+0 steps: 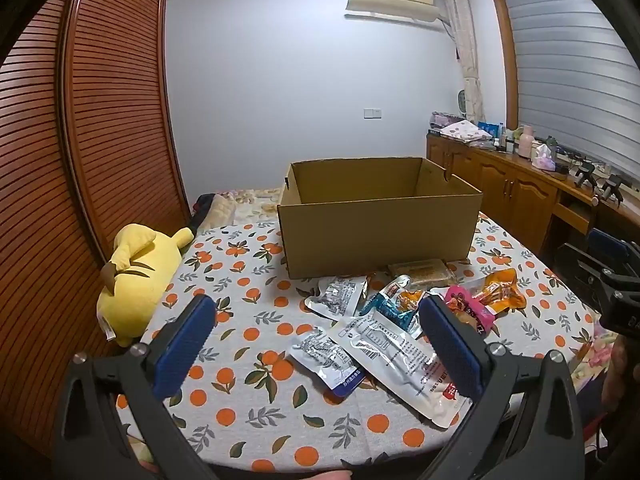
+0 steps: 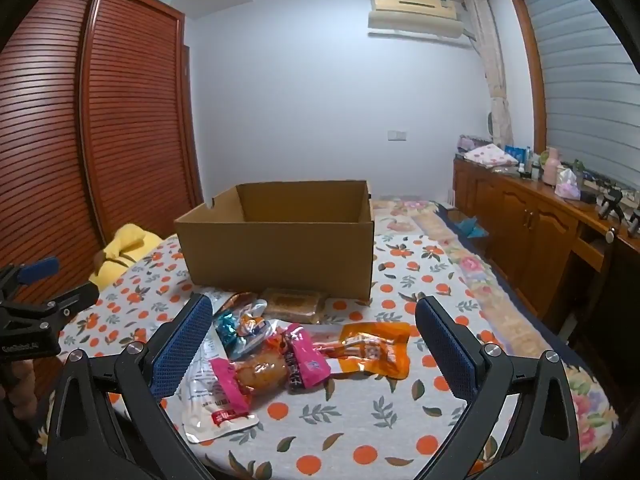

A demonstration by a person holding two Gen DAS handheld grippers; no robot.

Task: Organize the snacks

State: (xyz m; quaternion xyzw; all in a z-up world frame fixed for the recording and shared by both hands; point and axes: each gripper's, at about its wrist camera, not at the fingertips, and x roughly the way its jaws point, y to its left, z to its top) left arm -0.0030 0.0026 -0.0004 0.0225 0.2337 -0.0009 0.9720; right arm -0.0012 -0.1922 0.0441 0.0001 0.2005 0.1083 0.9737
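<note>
Snack packets (image 2: 296, 356) heaped before open cardboard box (image 1: 376, 236), long silver pouch (image 1: 396, 356) lying diagonally, both tools spread wide.

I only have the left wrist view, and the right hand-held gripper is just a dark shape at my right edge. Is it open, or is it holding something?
Observer: The right hand-held gripper is open, and there is nothing between its fingers.
Operator: What lies straight ahead of it?
Observer: A pink-wrapped snack lies between the two fingers. Its right end touches the orange packet, which lies flat on the cloth.
Operator: Is anything lying beside the box's right wall?
Observer: No packet shows there. In the right wrist view, only the patterned tablecloth lies next to that side of the cardboard box.
</note>
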